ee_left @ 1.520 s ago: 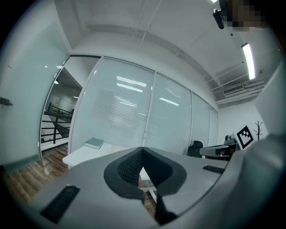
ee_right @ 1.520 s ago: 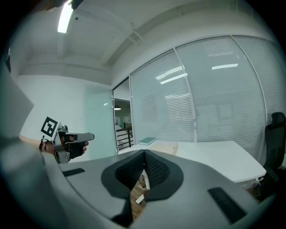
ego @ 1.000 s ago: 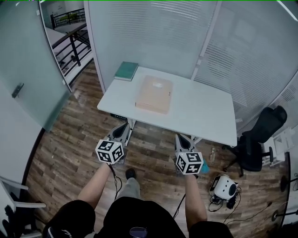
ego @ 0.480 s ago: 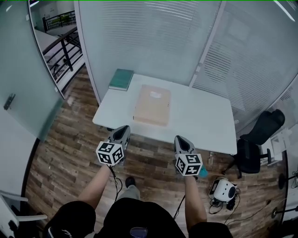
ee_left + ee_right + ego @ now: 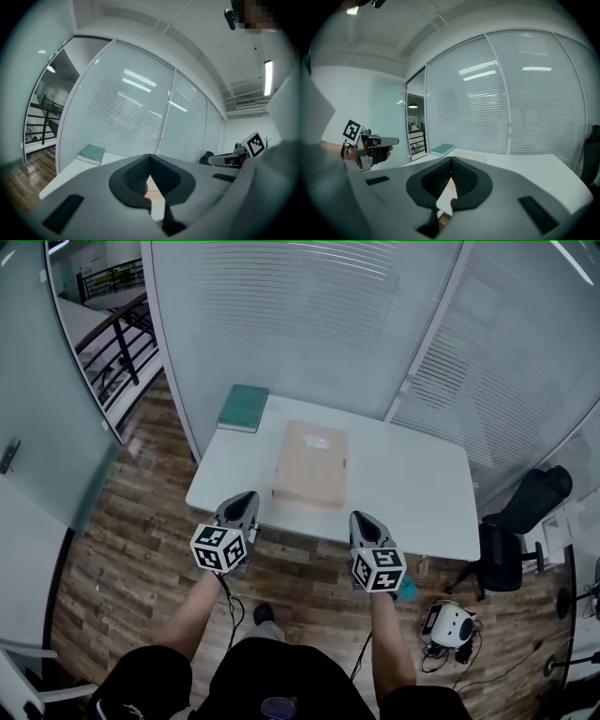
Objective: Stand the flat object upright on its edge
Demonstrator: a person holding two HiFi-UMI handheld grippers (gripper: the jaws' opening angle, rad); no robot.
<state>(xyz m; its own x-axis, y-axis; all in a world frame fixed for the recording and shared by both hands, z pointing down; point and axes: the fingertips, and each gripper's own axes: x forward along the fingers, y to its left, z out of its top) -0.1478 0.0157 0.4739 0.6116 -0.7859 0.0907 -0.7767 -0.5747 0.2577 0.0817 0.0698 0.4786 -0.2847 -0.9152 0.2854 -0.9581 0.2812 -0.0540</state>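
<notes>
approach step; nothing gripped. i hold the left gripper (image 5: 243, 505) and right gripper (image 5: 363, 523) just short of the white table's (image 5: 412, 484) near edge, both with jaws together and empty. the tan folder (image 5: 311, 465) lies flat at mid-table, apart from both grippers. a green book (image 5: 243, 408) sits at the far left corner. in my judgement the next move is to advance, part the jaws, take a folder edge and tip it upright.

Beyond the left gripper (image 5: 244, 501) and right gripper (image 5: 362, 519) the white table (image 5: 412, 484) is bare, save the tan folder (image 5: 311, 463) ahead between them and the green book (image 5: 243, 408) farther off leftward.
</notes>
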